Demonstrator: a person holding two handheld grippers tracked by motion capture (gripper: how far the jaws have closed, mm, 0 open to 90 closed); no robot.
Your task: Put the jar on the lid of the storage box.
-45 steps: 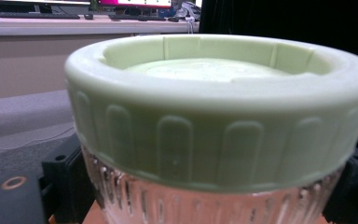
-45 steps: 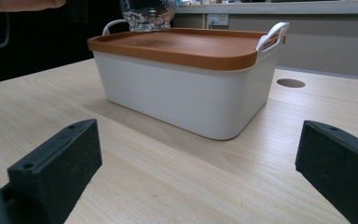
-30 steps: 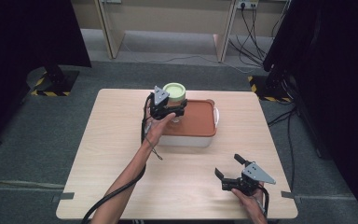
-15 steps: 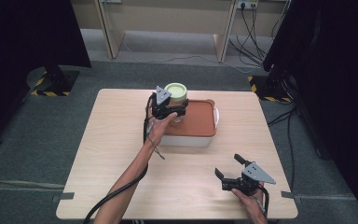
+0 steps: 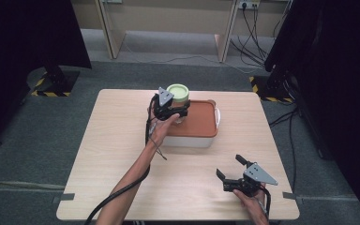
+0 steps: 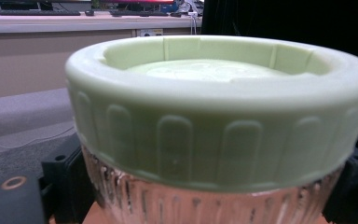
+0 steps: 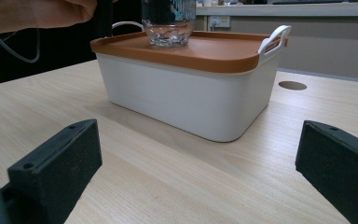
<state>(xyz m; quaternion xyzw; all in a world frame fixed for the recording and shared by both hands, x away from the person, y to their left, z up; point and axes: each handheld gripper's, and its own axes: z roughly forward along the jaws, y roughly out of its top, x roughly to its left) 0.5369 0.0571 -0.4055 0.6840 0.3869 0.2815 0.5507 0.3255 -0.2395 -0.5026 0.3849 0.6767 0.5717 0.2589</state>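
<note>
**Jar held on box lid**

Glass jar (image 5: 180, 105) with pale green cap (image 6: 219, 116) standing upright on orange lid (image 5: 196, 123) of white box (image 7: 186, 100), near lid's far left corner. Left gripper (image 5: 172, 111) fingers clamped on jar's glass body below cap. Right gripper (image 5: 231, 169) low over table (image 5: 122, 140), near front right edge, fingers spread wide, holding nothing, well apart from box.

A round hole (image 7: 292, 85) is cut into the wooden table (image 5: 122, 140). Cables (image 5: 258, 18) trail on the grey floor (image 5: 37, 126) beyond its far edge.
</note>
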